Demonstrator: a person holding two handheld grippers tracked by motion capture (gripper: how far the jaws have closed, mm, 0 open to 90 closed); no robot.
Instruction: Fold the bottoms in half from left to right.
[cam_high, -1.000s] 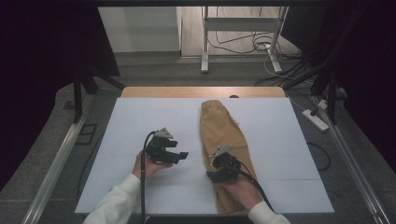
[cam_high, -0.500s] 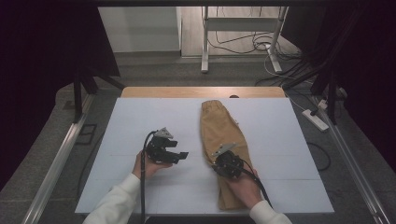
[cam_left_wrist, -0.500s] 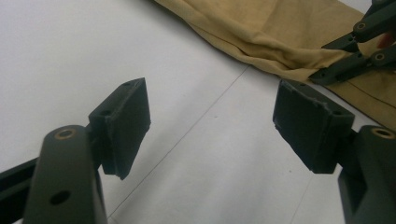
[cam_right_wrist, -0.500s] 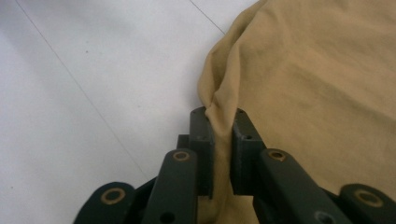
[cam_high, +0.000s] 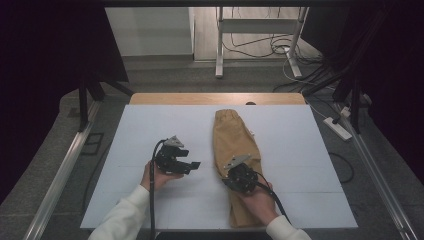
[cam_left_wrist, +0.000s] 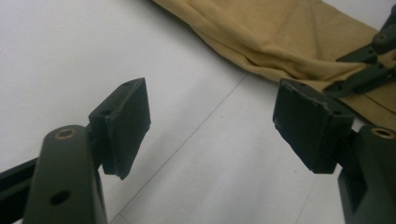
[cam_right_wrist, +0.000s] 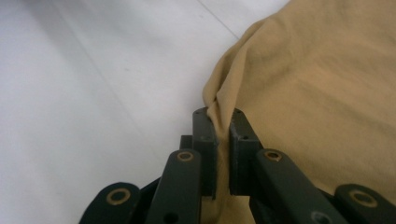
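Garment: tan trousers (cam_high: 235, 145), soft woven cloth, folded lengthwise into a long narrow strip, elastic waistband toward the far edge of the worktop (cam_high: 150, 130), right of centre.
Right gripper (cam_right_wrist: 223, 135): jaws clamped on a pinched ridge along the cloth's left edge, near the near end.
Left gripper (cam_left_wrist: 212, 123): jaws wide apart, holding nothing, above bare matte white surface just left of the trousers.
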